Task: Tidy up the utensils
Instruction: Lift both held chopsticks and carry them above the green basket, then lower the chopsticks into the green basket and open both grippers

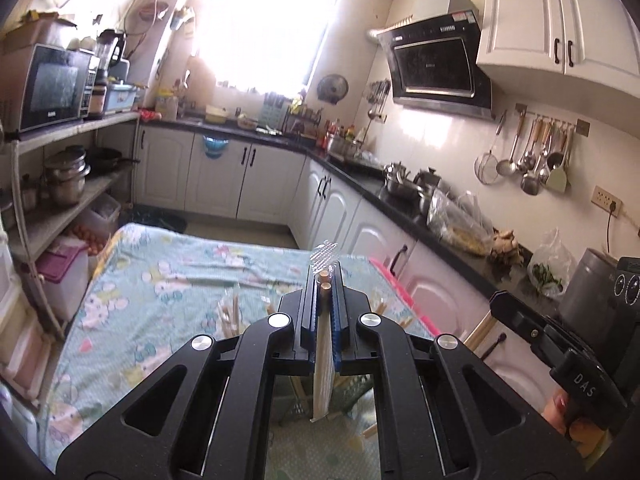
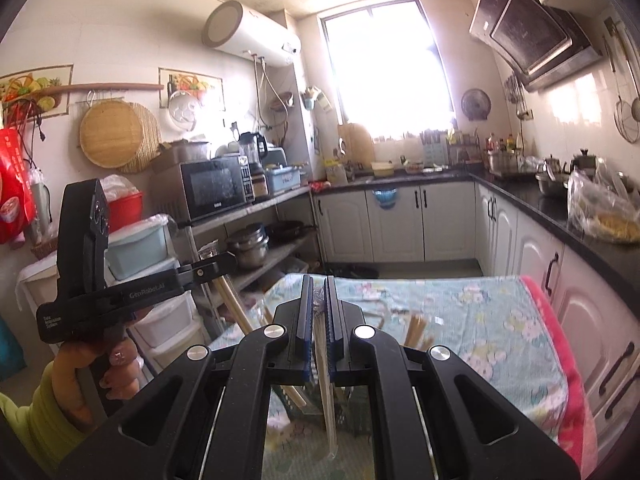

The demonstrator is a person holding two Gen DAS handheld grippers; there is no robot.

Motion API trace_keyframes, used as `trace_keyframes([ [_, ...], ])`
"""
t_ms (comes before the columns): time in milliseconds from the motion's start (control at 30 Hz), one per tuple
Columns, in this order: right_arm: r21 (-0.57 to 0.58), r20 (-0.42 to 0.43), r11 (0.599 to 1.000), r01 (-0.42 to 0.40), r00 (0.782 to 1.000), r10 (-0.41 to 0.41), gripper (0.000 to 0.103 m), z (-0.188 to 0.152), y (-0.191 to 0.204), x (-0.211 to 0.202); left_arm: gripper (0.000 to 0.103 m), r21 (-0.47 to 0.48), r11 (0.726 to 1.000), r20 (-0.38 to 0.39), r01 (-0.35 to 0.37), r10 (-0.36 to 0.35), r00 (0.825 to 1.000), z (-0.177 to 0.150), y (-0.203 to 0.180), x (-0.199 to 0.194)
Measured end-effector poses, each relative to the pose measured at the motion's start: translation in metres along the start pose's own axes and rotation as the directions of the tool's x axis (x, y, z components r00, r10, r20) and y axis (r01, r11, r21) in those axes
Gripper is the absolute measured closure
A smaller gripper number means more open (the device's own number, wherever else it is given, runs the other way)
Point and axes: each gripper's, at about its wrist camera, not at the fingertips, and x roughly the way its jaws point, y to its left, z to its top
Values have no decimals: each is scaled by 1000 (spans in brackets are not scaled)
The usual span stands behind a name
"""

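1. Left gripper: pressed together on a pair of wooden chopsticks, whose round ends show between the blue pads; a clear wrapper projects past the tips.
2. Right gripper: closed on a wrapped chopstick pair, which hangs down below the fingers.
3. Dark mesh basket: seen beneath both grippers, on the worktop.
4. Loose chopsticks: standing bundled just beyond the right gripper; more sticks are seen left of the left gripper.
5. Worktop: covered by a floral green cloth.
6. Far kitchen: microwave on a shelf at left, black counter with pots, ladles hung on a wall rail, range hood, bright window.
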Motion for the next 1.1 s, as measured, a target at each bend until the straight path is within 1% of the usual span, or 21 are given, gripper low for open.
trace_keyframes([
  [267,-7,61,1000,-19,998,20,97,34,3,4,100,30,998,56,-46,44,997,22,-2,-2],
  [367,-17,79,1000,-13,997,14,97,43,3,7,100,41,997,76,-70,67,995,29,-2,-1],
  [500,-24,82,1000,7,997,-5,97,50,0,17,100,43,994,87,-99,95,992,32,2,4],
  [767,-25,73,998,63,995,-61,97,42,-13,45,100,23,991,62,-132,131,989,23,15,25],
  [867,-11,56,997,78,995,-77,97,34,-22,59,100,19,990,41,-142,141,989,16,19,35],
  [1000,-26,41,995,97,995,-96,97,22,-30,76,100,16,989,2,-148,148,989,2,24,50],
  [1100,-10,12,996,93,996,-93,97,12,-36,89,100,16,989,-19,-148,148,989,-6,24,59],
])
